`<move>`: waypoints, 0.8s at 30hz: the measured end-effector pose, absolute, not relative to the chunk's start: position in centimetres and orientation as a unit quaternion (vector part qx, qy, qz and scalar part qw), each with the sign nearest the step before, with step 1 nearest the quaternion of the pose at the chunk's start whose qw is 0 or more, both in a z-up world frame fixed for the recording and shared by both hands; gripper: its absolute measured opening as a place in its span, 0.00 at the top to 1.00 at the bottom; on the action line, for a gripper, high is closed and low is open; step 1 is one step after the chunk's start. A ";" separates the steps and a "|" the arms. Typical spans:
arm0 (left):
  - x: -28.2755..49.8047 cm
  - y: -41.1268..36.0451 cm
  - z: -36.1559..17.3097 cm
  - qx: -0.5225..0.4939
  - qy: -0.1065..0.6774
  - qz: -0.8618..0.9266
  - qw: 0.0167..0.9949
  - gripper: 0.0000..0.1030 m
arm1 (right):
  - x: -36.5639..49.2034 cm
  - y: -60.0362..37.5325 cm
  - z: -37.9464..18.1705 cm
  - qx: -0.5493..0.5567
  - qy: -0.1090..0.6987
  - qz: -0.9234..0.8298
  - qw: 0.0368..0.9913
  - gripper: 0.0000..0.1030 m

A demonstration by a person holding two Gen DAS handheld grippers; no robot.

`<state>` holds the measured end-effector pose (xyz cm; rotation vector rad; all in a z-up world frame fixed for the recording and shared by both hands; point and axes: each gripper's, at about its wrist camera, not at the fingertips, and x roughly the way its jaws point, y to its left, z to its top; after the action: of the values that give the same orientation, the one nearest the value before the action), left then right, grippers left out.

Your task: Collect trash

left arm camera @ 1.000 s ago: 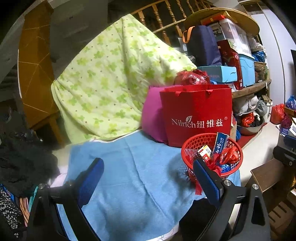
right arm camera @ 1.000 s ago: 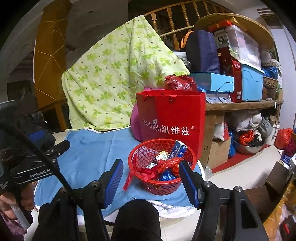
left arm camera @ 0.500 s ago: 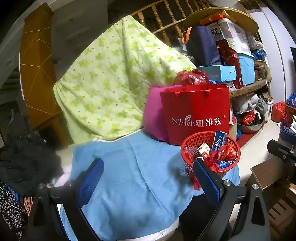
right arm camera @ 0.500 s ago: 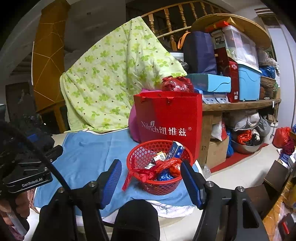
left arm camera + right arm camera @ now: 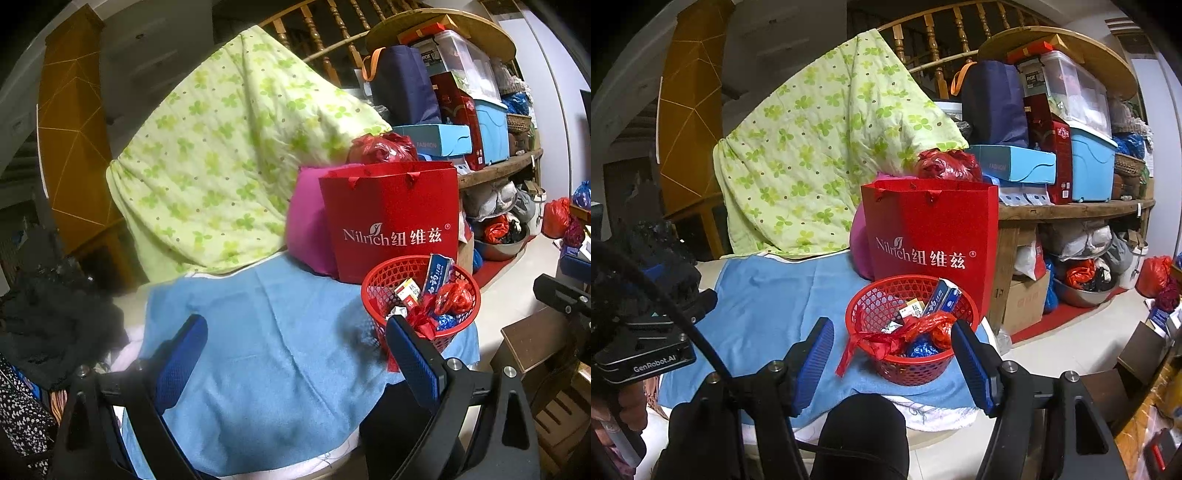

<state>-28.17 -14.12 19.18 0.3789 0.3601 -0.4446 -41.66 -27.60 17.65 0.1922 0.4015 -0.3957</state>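
Spreading wide and empty, the left hand-held gripper (image 5: 295,354) hangs over the blue cloth (image 5: 266,350) covering the table. Further right, the red mesh basket (image 5: 911,325) sits on that cloth just before the red Nilrich paper bag (image 5: 931,236), holding a toothpaste box (image 5: 943,297), red and blue wrappers. The right hand-held gripper (image 5: 894,354) gapes wide, empty, framing the basket.

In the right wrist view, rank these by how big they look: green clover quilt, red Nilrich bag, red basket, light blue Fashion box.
1. green clover quilt
2. red Nilrich bag
3. red basket
4. light blue Fashion box

The basket sits nearer the camera than the box, so that last pair is unsure in real size.
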 end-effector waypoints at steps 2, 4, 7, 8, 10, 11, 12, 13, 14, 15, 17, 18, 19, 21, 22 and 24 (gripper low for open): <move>-28.2 -14.1 19.2 0.186 0.176 -0.220 0.941 0.06 | -41.7 -27.6 17.7 0.095 0.197 -0.195 0.956 0.32; -28.2 -14.2 19.1 0.187 0.175 -0.219 0.942 0.06 | -41.7 -27.6 17.7 0.095 0.196 -0.195 0.956 0.32; -28.2 -14.3 19.1 0.188 0.176 -0.218 0.941 0.06 | -41.7 -27.6 17.7 0.095 0.198 -0.195 0.956 0.32; -28.2 -14.4 19.1 0.187 0.177 -0.217 0.941 0.06 | -41.7 -27.6 17.7 0.095 0.198 -0.194 0.956 0.32; -28.2 -14.3 19.0 0.187 0.178 -0.219 0.941 0.06 | -41.8 -27.6 17.8 0.096 0.198 -0.193 0.956 0.32; -28.1 -14.3 19.0 0.188 0.178 -0.218 0.941 0.06 | -41.8 -27.6 17.8 0.096 0.198 -0.193 0.956 0.32; -28.1 -14.4 19.0 0.188 0.179 -0.218 0.941 0.06 | -41.8 -27.6 17.8 0.096 0.198 -0.193 0.956 0.32; -28.1 -14.4 19.0 0.188 0.180 -0.218 0.941 0.06 | -41.8 -27.6 17.8 0.096 0.198 -0.193 0.956 0.32; -28.1 -14.3 19.0 0.188 0.180 -0.219 0.940 0.06 | -41.9 -27.6 17.8 0.096 0.198 -0.194 0.956 0.32; -28.1 -14.3 18.9 0.189 0.181 -0.219 0.940 0.06 | -41.8 -27.6 17.8 0.097 0.198 -0.193 0.956 0.32; -28.1 -14.3 18.8 0.189 0.182 -0.219 0.940 0.06 | -41.8 -27.6 17.8 0.098 0.199 -0.193 0.956 0.32; -28.1 -14.3 18.8 0.190 0.183 -0.220 0.939 0.06 | -41.8 -27.6 17.8 0.098 0.199 -0.193 0.956 0.32; -28.1 -14.3 18.7 0.191 0.183 -0.221 0.939 0.06 | -41.8 -27.6 17.9 0.098 0.198 -0.193 0.956 0.32; -28.1 -14.3 18.7 0.191 0.184 -0.221 0.939 0.06 | -41.8 -27.6 17.8 0.097 0.197 -0.194 0.956 0.32; -28.0 -14.3 18.6 0.191 0.185 -0.222 0.938 0.06 | -41.8 -27.6 17.8 0.098 0.197 -0.193 0.956 0.32; -28.0 -14.3 18.5 0.192 0.185 -0.222 0.938 0.06 | -41.7 -27.4 17.8 0.097 0.196 -0.191 0.957 0.32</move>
<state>-28.04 -14.34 18.54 0.3932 0.3788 -0.4528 -41.70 -27.44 17.78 0.1960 0.3982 -0.3883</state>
